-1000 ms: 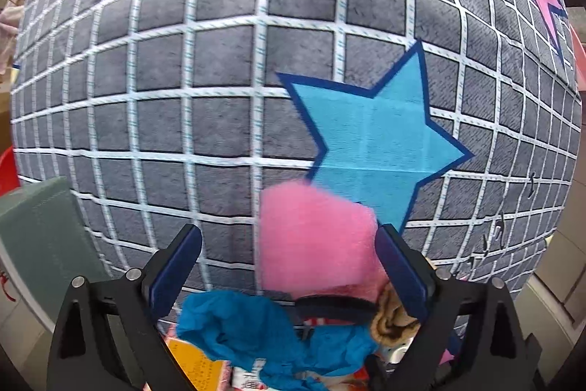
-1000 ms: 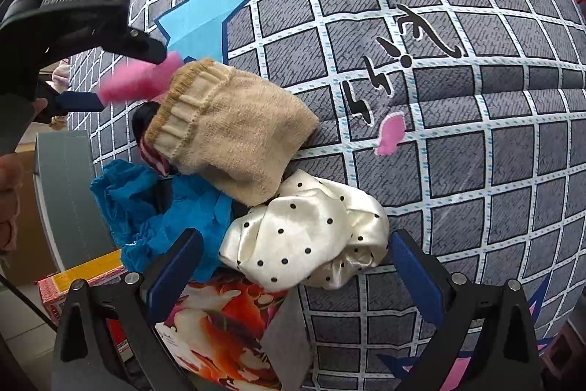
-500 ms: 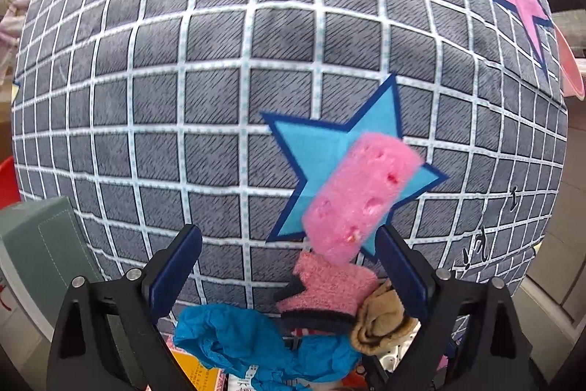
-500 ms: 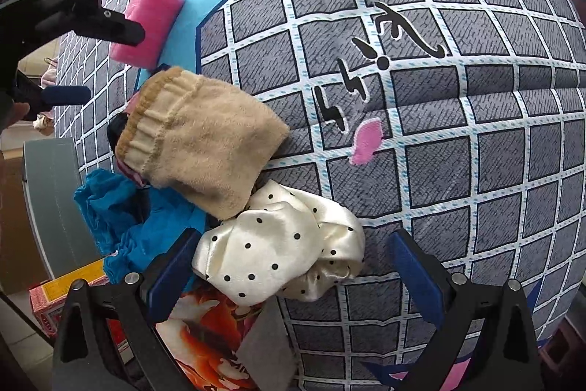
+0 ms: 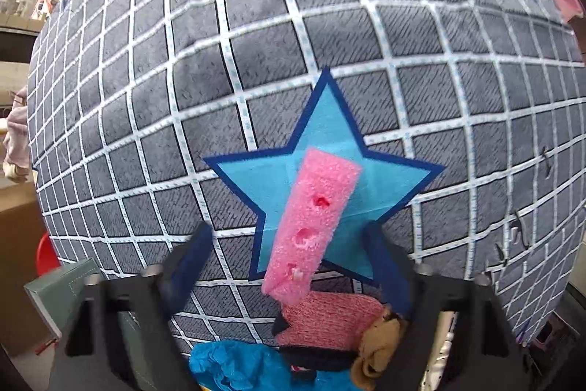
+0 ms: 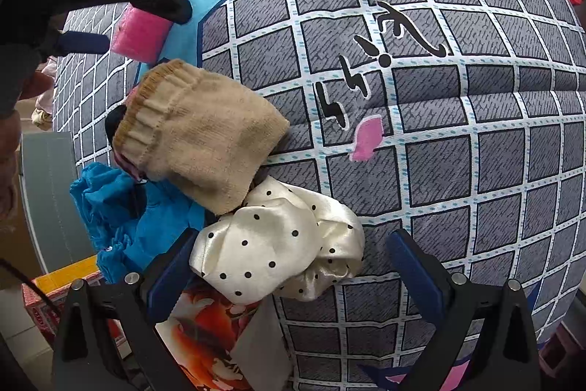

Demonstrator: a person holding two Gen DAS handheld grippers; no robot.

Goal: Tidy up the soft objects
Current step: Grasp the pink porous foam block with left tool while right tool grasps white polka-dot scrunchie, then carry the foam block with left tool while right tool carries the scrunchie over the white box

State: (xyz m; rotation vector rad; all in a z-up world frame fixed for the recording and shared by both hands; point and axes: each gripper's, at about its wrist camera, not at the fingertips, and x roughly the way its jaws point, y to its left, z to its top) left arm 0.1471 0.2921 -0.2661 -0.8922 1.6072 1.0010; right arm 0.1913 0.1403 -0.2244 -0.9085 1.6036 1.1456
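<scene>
A: Item: pink foam block [image 5: 311, 226], lying on the blue star [image 5: 326, 134] of the checked cover.

B: Left gripper [image 5: 293, 244] jaws closing around it, not yet touching; centre them first. Right gripper [image 6: 289, 266] spread, idle.

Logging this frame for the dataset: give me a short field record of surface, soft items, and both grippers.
surface: grey grid cloth with blue star print
sponge: pink sponge lies on the star, between the left gripper pads, untouched
left gripper: closing
pile: beige sock, blue cloth, polka-dot satin cloth, bunched together
right gripper: open above the satin cloth, holding nothing
</scene>
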